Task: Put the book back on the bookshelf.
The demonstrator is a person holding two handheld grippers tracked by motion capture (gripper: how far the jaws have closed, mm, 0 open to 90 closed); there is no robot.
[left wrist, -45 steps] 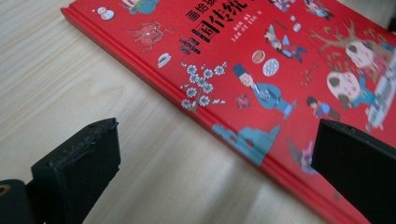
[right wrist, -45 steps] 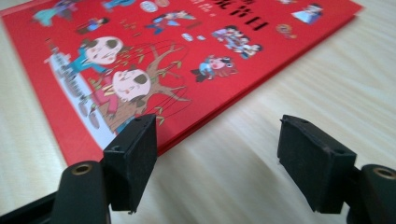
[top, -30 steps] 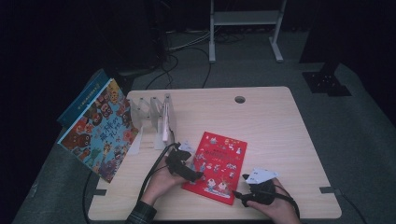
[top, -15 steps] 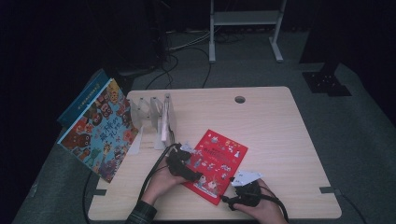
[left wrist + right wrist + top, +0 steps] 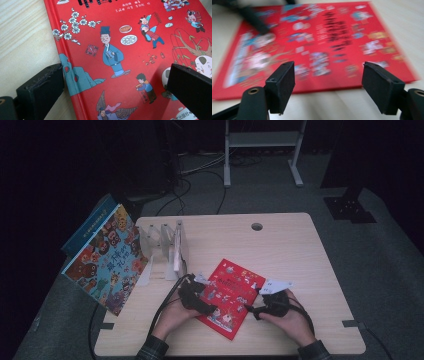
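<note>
We count one red book flat on the table, two more books leaning at left. Our left gripper gapes over its cover; our right gripper, jaws just narrowing around nothing, has slid toward its edge

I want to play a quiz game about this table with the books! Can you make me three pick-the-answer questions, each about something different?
1. Where is the red book?
A. flat on the table
B. standing in the clear rack
C. on the floor

2. How many grippers are beside the red book?
A. none
B. one
C. two

3. How are the jaws of the right gripper?
A. shut tight
B. apart, nothing between them
C. clamped on a pencil

Answers:
1. A, its cover lies face up on the wood.
2. C, the left gripper and the right gripper sit at either side of it.
3. B, a wide gap shows between the two black jaws.
</note>
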